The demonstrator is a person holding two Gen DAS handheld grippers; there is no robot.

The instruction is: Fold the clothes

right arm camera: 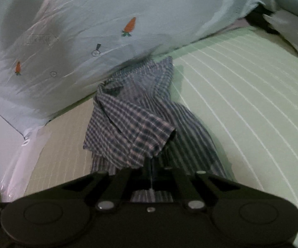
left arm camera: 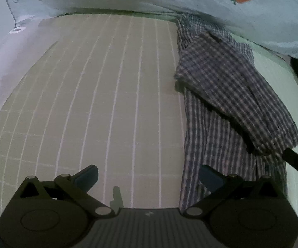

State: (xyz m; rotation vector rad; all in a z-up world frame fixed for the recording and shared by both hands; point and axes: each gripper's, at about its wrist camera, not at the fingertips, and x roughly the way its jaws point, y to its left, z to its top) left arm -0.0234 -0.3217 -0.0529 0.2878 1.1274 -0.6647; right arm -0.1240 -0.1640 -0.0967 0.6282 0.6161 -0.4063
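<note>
Pinching the checked shirt (right arm camera: pixel 128 128) between closed fingers, the right gripper (right arm camera: pixel 152 165) held it; the left gripper (left arm camera: pixel 149 177) gaped wide, empty, shirt beside its right finger.

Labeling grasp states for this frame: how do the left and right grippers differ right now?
The left gripper has its jaws spread wide and empty, while the right gripper is clamped on the plaid shirt. The left hangs over the bare striped sheet, beside the shirt; the right lifts a bunched fold of the shirt off it. Both are the same black two-finger design.
</note>
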